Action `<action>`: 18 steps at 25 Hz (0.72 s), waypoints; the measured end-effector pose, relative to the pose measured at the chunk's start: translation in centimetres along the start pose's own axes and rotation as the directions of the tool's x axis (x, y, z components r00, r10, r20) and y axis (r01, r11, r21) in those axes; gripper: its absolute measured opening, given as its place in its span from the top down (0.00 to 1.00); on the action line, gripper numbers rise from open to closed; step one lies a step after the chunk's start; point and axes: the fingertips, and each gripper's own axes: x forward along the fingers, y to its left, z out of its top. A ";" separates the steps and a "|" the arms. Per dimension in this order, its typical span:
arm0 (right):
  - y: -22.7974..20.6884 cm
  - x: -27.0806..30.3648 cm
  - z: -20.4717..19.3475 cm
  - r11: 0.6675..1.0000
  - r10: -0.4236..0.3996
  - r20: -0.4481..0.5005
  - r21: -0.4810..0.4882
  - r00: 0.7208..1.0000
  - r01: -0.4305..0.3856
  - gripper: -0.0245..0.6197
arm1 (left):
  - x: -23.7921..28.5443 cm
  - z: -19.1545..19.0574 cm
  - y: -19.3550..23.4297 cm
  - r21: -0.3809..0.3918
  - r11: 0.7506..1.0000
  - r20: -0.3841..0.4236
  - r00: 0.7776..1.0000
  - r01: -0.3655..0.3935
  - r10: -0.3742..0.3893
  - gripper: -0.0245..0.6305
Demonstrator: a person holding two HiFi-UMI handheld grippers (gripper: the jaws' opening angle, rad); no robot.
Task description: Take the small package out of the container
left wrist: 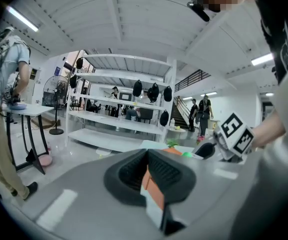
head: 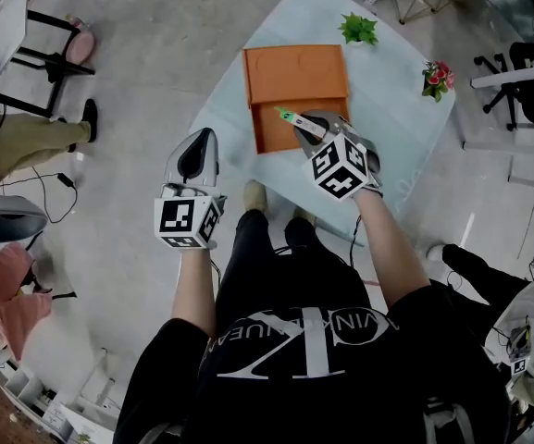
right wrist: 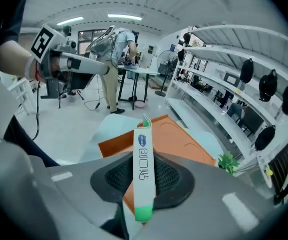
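The right gripper point(right wrist: 144, 186) is clamped on the small package point(right wrist: 144, 159), its black ribbed pads pressing the flat faces of the carton near the lower green end, so the box stands up out of the jaws. The package is a slim, stiff, rectangular carton, white with green ends and a blue oval mark. In the head view it sits at frame centre, held over the near right corner of the orange container point(head: 294, 77), and appears lifted clear of it. The pick looks done; what seems left is carrying it aside and setting it down. The container is a shallow, matt orange rectangular tray with faint moulded outlines in its floor, resting on a pale, smooth table point(head: 391, 118). The left gripper point(head: 195, 160), at centre left off the table's edge, has its jaws together on nothing.
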 end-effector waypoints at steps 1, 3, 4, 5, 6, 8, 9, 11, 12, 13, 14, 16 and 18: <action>-0.2 -0.6 0.1 1.000 -0.009 0.017 0.016 1.000 0.008 0.82 | -0.1 0.2 -0.2 0.001 1.000 0.004 1.000 -0.002 0.002 0.96; -0.7 -1.7 0.4 0.998 -0.029 0.052 0.049 0.998 0.027 0.82 | -0.5 0.5 -0.6 0.000 1.000 0.010 1.000 -0.005 0.005 0.96; -0.9 -2.3 0.5 0.997 -0.040 0.068 0.065 0.997 0.036 0.82 | -0.7 0.6 -0.8 0.000 1.000 0.013 1.000 -0.007 0.007 0.96; -1.2 -2.9 0.6 0.996 -0.051 0.084 0.082 0.995 0.044 0.82 | -0.9 0.8 -1.0 0.001 1.000 0.015 1.000 -0.010 0.010 0.96; -1.4 -3.5 0.8 0.994 -0.061 0.100 0.099 0.993 0.051 0.82 | -1.1 0.9 -1.2 0.004 1.000 0.017 1.000 -0.012 0.012 0.96; -1.8 -4.6 1.0 0.989 -0.081 0.132 0.132 0.988 0.064 0.82 | -1.4 1.4 -1.4 0.012 1.000 0.024 1.000 -0.018 0.018 0.96; -2.1 -5.1 1.1 0.987 -0.092 0.148 0.147 0.985 0.070 0.82 | -1.5 1.6 -1.4 0.016 1.000 0.029 0.999 -0.022 0.022 0.96; -2.5 -5.9 1.2 0.981 -0.113 0.173 0.173 0.978 0.083 0.82 | -1.7 2.2 -1.4 0.021 0.999 0.043 0.999 -0.029 0.028 0.96; -2.7 -6.3 1.3 0.978 -0.123 0.182 0.187 0.976 0.088 0.82 | -1.7 2.5 -1.5 0.023 0.999 0.050 0.998 -0.030 0.029 0.96; -2.9 -6.8 1.3 0.975 -0.132 0.192 0.203 0.973 0.092 0.82 | -1.7 2.8 -1.6 0.025 0.999 0.058 0.998 -0.030 0.029 0.96; -3.0 -7.2 1.4 0.971 -0.141 0.203 0.219 0.969 0.095 0.82 | -1.7 3.2 -1.7 0.027 0.999 0.065 0.998 -0.029 0.027 0.96; -3.4 -8.2 1.7 0.963 -0.159 0.228 0.249 0.961 0.101 0.82 | -1.7 3.9 -1.9 0.033 0.999 0.080 0.997 -0.027 0.024 0.96; -3.7 -9.1 2.0 0.956 -0.177 0.254 0.273 0.951 0.105 0.82 | -1.8 4.8 -2.3 0.039 0.999 0.095 0.995 -0.026 0.022 0.96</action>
